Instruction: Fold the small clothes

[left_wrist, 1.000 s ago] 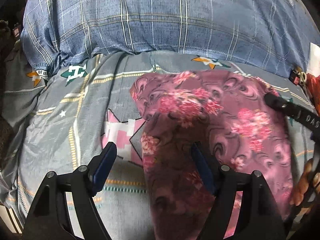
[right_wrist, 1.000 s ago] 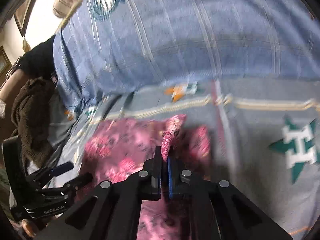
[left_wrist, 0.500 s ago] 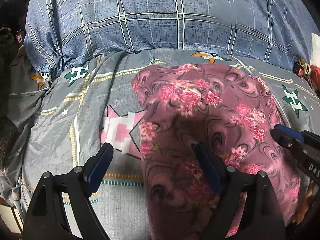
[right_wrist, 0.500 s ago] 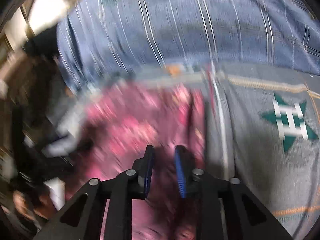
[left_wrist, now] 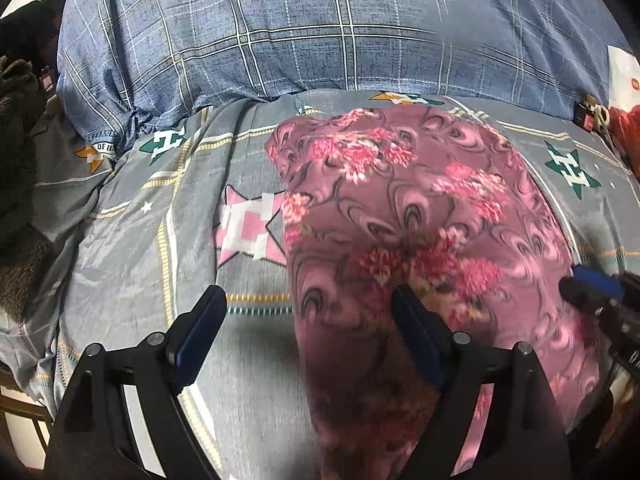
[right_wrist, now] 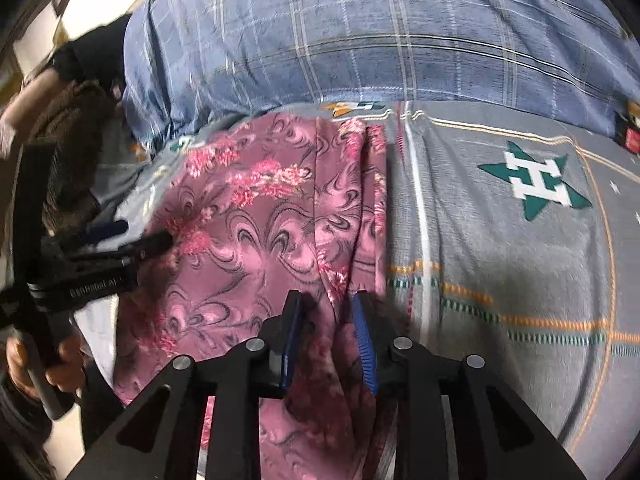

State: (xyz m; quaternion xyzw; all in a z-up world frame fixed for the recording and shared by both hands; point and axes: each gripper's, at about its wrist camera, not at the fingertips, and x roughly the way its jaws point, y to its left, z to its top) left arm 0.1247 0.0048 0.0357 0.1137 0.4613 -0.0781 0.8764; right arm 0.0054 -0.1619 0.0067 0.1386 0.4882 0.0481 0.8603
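A pink floral garment (left_wrist: 420,216) lies spread flat on the grey bedsheet (left_wrist: 132,248); it also shows in the right wrist view (right_wrist: 260,232). My left gripper (left_wrist: 304,312) is wide open over the garment's near left edge, one finger over the sheet, one over the cloth. My right gripper (right_wrist: 328,312) is open, its fingers astride a raised fold along the garment's right side, holding nothing. Its fingertip (left_wrist: 592,284) shows at the right of the left wrist view. The left gripper (right_wrist: 132,236) shows at the left of the right wrist view.
A blue plaid pillow (left_wrist: 320,28) lies across the back of the bed. A dark brown fuzzy cloth (left_wrist: 16,140) sits at the left edge. Small red items (left_wrist: 608,120) lie at the far right. Star prints (right_wrist: 532,184) mark the sheet.
My right gripper has let go of the garment's edge, opened and drawn back toward the near side. The garment now lies flatter. My left gripper stayed open and shifted slightly.
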